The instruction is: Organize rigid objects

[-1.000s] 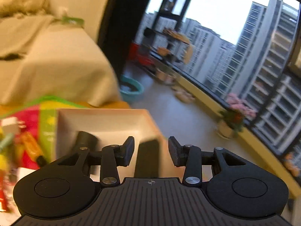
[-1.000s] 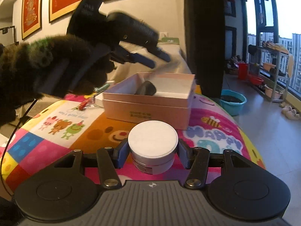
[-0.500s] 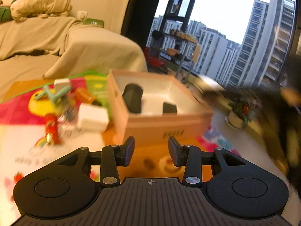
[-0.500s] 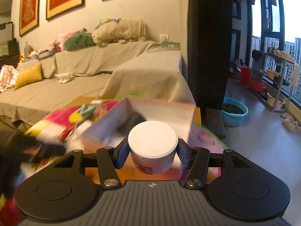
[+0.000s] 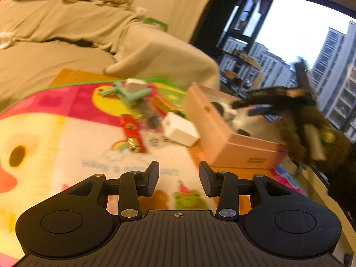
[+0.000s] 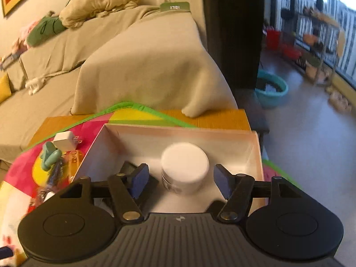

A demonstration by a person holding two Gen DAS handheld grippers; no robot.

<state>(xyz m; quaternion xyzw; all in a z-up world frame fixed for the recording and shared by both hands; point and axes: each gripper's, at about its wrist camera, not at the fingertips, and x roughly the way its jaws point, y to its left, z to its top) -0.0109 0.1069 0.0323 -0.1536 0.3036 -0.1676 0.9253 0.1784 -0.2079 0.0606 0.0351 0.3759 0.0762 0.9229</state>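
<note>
A pink cardboard box (image 6: 254,155) stands open on a colourful play mat (image 5: 55,133); it also shows in the left wrist view (image 5: 222,142). My right gripper (image 6: 180,183) is open over the box. A white-lidded round jar (image 6: 185,169) sits inside the box between the spread fingers, free of them. A dark object (image 6: 128,169) lies in the box beside it. My left gripper (image 5: 179,178) is open and empty above the mat, left of the box. The right gripper and the gloved hand (image 5: 311,133) reach into the box in the left wrist view.
Loose items lie on the mat left of the box: a white charger (image 6: 65,141), a teal clip (image 6: 50,155), a white block (image 5: 180,132), a red strip (image 5: 133,133). A covered sofa (image 6: 144,62) stands behind the table. A teal basin (image 6: 271,89) sits on the floor.
My right gripper moved over the box, opened and let go of the jar, which now rests inside. My left gripper drew back to the left, away from the box.
</note>
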